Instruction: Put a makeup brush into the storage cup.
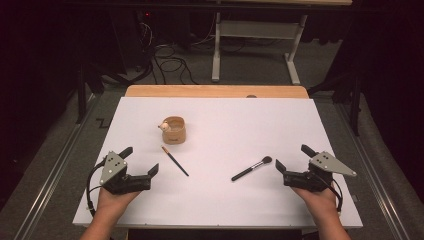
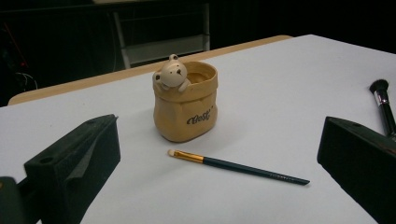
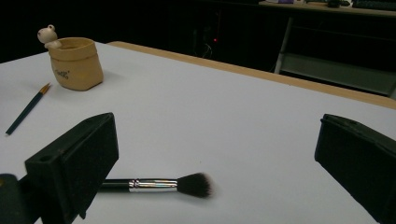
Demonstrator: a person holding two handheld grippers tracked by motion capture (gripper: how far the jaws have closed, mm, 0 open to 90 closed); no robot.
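1. Claws: left claw (image 1: 142, 160) and right claw (image 1: 292, 157) both stand with jaws wide apart, holding nothing, low over the white counter (image 1: 220, 210).
2. Thin brush (image 2: 236, 166) lies just ahead of the left claw; the powder brush (image 3: 159, 185) lies just ahead of the right.
3. Risk, as I judge it: slim handles lying flat could roll or skid if a jaw nudges them; the bear pot (image 2: 186, 100) beyond the thin brush could tip.
4. Count: two brushes, one pot, two claws.

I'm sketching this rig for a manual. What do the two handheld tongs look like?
Both the left tongs and the right tongs are black, each with two blocky jaws. A grey three-cornered plate dotted with small marks tops each, and a black cable loops from each near the wrist. No sleeves show on the forearms.
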